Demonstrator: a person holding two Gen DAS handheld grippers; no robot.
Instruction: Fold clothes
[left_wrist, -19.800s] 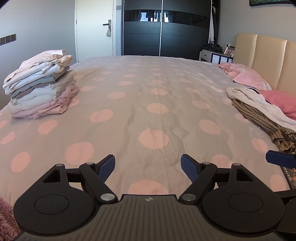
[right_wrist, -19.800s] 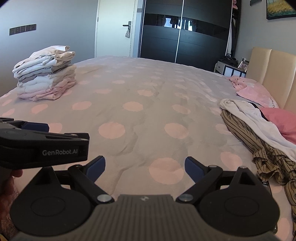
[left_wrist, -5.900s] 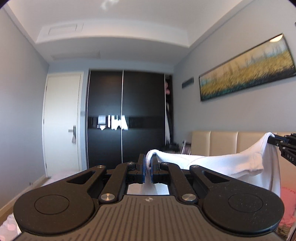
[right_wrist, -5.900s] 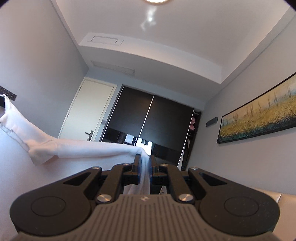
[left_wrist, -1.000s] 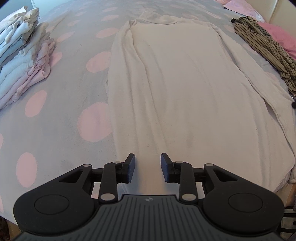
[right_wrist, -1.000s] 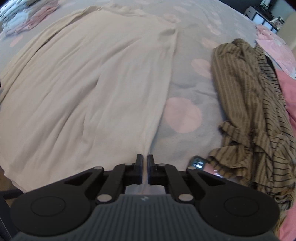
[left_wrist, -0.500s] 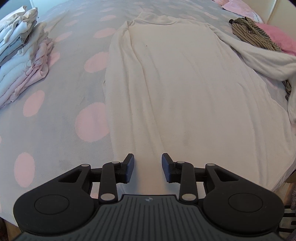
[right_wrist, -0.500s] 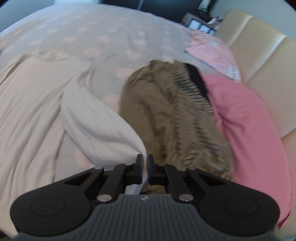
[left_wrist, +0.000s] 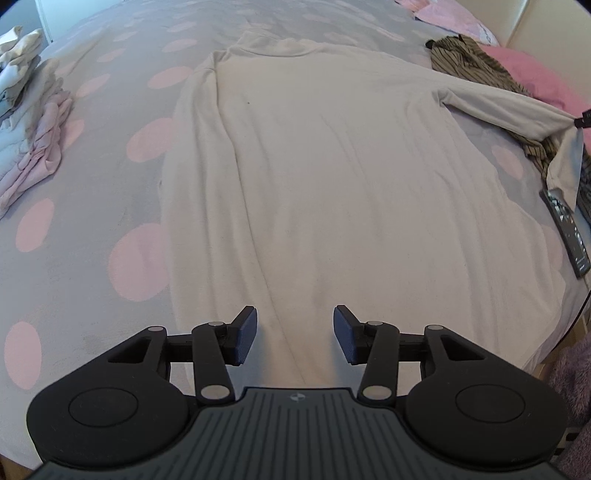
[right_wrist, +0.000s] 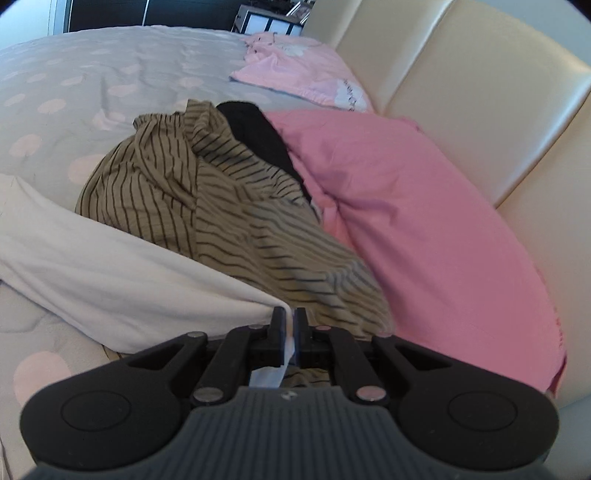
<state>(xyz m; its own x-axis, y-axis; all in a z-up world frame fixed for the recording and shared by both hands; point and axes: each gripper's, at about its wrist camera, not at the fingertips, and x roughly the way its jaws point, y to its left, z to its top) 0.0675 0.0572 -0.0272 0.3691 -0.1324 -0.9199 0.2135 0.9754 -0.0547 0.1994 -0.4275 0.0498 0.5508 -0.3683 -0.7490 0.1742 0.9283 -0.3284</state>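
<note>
Right claw pinches the sleeve end of the cream long-sleeved top, which lies flat on the bed; left claw hovers wide above its hem.

Ahead of the left gripper: flat white top spread on the bed, nothing raised between its spread fingers. To its left, bare bedspread, then a stack of folded clothes at the far edge. To its right, a remote lies near the top's hem. Right gripper: pinched sleeve trails off left; striped garment heaped directly ahead, pink pillow and headboard block the right side.
</note>
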